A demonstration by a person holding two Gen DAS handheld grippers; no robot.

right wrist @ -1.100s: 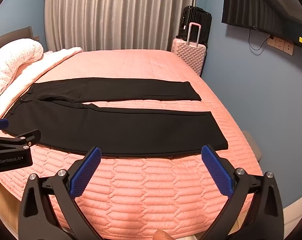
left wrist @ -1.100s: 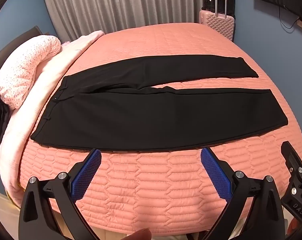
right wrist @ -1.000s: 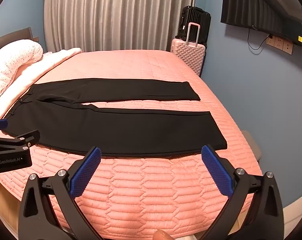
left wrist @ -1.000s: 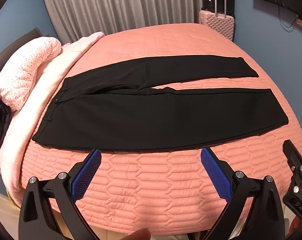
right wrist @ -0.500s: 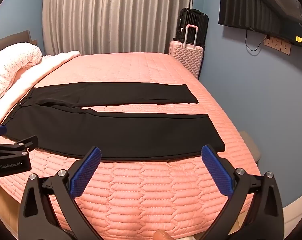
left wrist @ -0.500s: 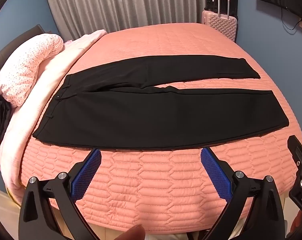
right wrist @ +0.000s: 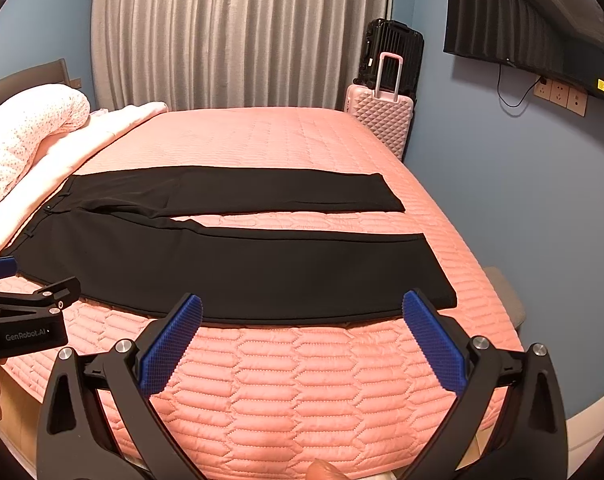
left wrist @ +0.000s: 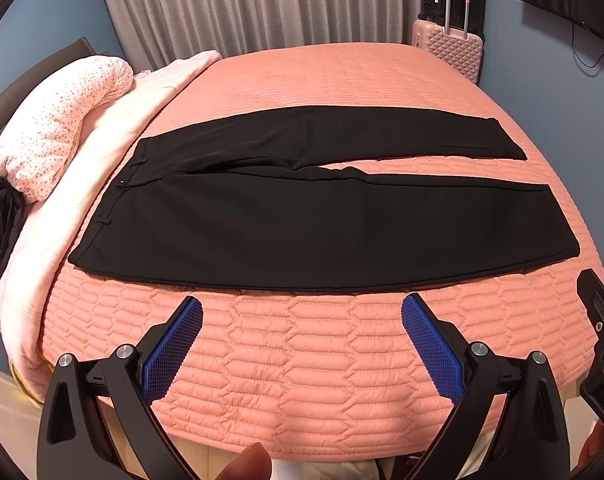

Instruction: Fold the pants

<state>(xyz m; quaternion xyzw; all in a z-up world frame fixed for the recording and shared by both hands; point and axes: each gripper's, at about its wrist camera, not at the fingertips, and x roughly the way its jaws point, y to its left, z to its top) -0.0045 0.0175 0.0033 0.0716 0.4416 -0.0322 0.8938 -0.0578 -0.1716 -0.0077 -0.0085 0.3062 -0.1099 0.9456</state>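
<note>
Black pants (left wrist: 321,224) (right wrist: 230,264) lie flat on a pink quilted bed (left wrist: 302,360) (right wrist: 302,380), waistband at the left, both legs stretched to the right with a narrow gap between them. My left gripper (left wrist: 302,312) hovers open over the bed's near edge, just short of the near leg's hem side. My right gripper (right wrist: 302,312) is open too, its blue pads (right wrist: 433,340) just before the near leg's lower edge, close to the cuff. Neither holds anything. The left gripper's body (right wrist: 26,320) shows at the left of the right wrist view.
White and dotted bedding (left wrist: 58,132) is piled along the bed's left side. A pink suitcase (right wrist: 381,116) and a black one (right wrist: 393,52) stand at the far right corner. A wall-mounted screen (right wrist: 529,28) hangs on the blue wall. Grey curtains (right wrist: 238,32) close the back.
Both grippers have drifted slightly forward and down toward the bed; the pants sit a little lower in the right view. Jaws stay open, pants lie unmoved.
</note>
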